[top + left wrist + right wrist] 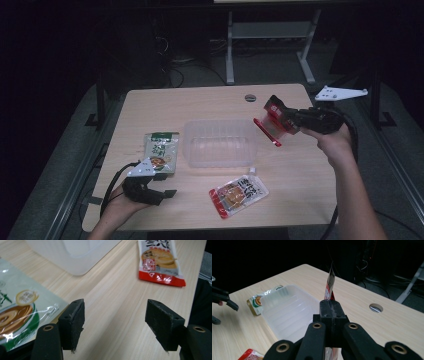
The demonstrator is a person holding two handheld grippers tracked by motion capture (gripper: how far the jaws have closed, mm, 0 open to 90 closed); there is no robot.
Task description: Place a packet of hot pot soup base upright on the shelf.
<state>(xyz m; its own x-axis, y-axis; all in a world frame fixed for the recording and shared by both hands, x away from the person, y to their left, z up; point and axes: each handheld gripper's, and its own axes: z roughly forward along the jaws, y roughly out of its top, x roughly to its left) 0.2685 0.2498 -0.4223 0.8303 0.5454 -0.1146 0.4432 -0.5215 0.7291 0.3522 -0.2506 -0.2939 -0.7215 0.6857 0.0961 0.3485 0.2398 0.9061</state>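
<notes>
Your right claw (274, 119) clamps a red pouch (268, 129) above the pale wooden tabletop (295, 170); your left claw (162, 186) stands apart in the dark room.

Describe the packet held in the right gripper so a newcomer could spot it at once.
Start at the clear plastic tub in the middle of the wooden table. Just right of its rim, lifted off the table, the right gripper pinches a red packet by its edge. The green packet and the red-and-orange packet lie flat; this one alone hangs in the air.
</notes>
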